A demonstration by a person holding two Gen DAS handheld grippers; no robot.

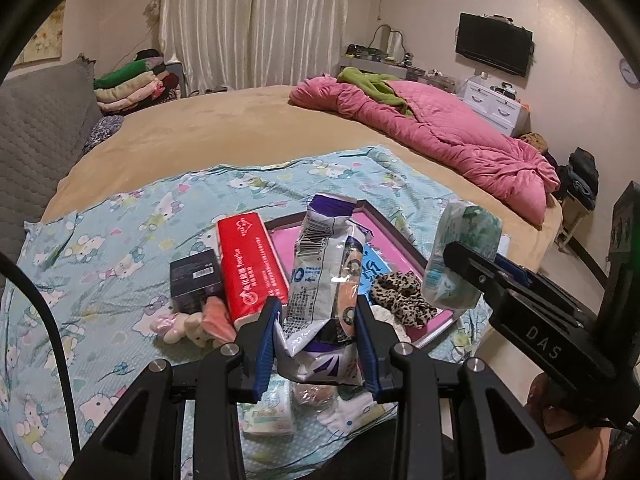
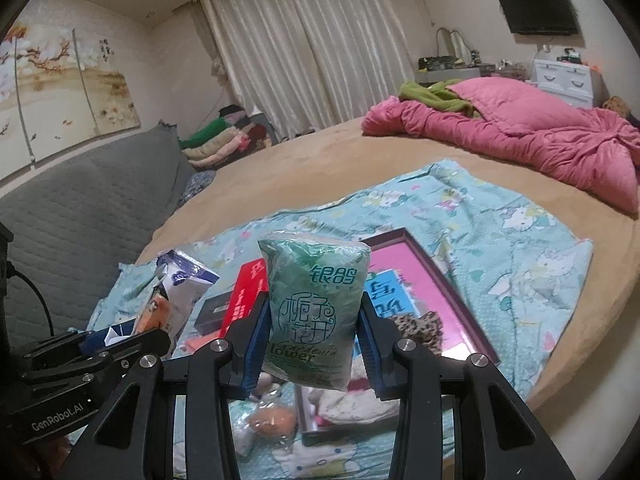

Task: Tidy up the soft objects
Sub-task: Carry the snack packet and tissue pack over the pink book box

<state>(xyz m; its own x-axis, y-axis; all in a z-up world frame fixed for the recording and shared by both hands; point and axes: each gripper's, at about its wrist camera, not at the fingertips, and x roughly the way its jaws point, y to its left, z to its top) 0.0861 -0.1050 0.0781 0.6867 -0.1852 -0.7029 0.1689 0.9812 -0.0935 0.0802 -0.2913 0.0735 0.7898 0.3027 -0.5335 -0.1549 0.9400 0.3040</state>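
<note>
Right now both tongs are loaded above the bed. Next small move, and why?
Probably carry both toward the pink tray and lower them. The left tongs clamp a crumpled white and purple bag; the right tongs clamp a green tissue pack. Both hang clear of the blue sheet, and part of the tray floor looks bare.

I am looking at a white and purple bag [image 1: 324, 276], a green tissue pack [image 2: 316, 312], a red tissue pack [image 1: 252, 268], a leopard-print scrunchie [image 1: 402, 296], a pink tray [image 1: 400, 248], a cat-patterned teal sheet [image 1: 120, 240] and a pink quilt [image 1: 440, 136].
</note>
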